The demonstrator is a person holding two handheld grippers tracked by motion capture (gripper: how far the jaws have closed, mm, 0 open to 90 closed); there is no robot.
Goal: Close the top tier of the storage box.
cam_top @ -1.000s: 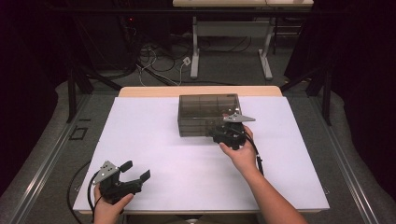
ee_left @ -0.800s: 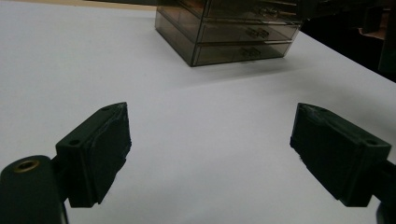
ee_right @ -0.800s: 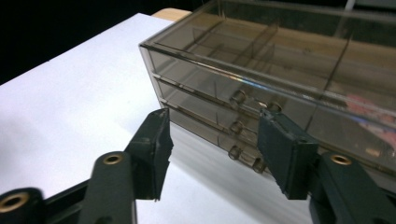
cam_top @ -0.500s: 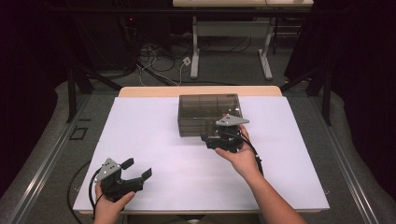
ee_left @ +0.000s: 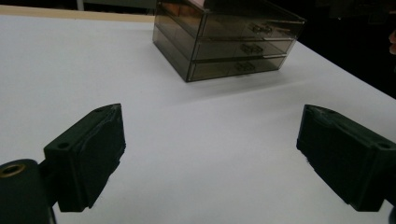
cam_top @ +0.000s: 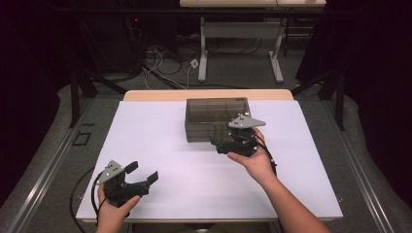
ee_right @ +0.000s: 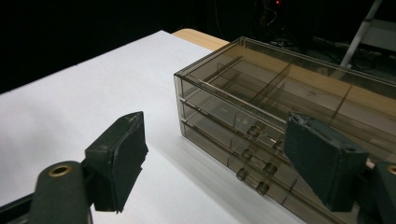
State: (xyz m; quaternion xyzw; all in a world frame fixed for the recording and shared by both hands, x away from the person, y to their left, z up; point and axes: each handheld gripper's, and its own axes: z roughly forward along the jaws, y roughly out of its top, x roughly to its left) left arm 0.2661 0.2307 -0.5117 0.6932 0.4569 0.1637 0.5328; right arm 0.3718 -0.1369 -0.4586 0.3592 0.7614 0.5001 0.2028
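A smoked, see-through drawer box (cam_top: 216, 116) with three shallow drawers stands at the table's far middle. In the right gripper view its small round knobs (ee_right: 252, 154) line the front of the box (ee_right: 280, 93). My right gripper (cam_top: 222, 143) hovers just before that front, near the box's right end. Its jaws have just been opening; they stand open (ee_right: 219, 154) with nothing between the pads. My left gripper (cam_top: 142, 172) is held near the table's front left corner, open (ee_left: 210, 154) and empty, facing the box (ee_left: 224, 42) from afar.
The white tabletop (cam_top: 160, 136) has a wooden strip (cam_top: 209, 94) along its far edge. Behind it, cables (cam_top: 165, 63) lie on the floor by another table's legs (cam_top: 201, 53). Metal rails (cam_top: 53, 160) run along the floor on both sides.
My right gripper has lifted slightly and shifted a little to the left in front of the box. The left gripper has stayed in place.
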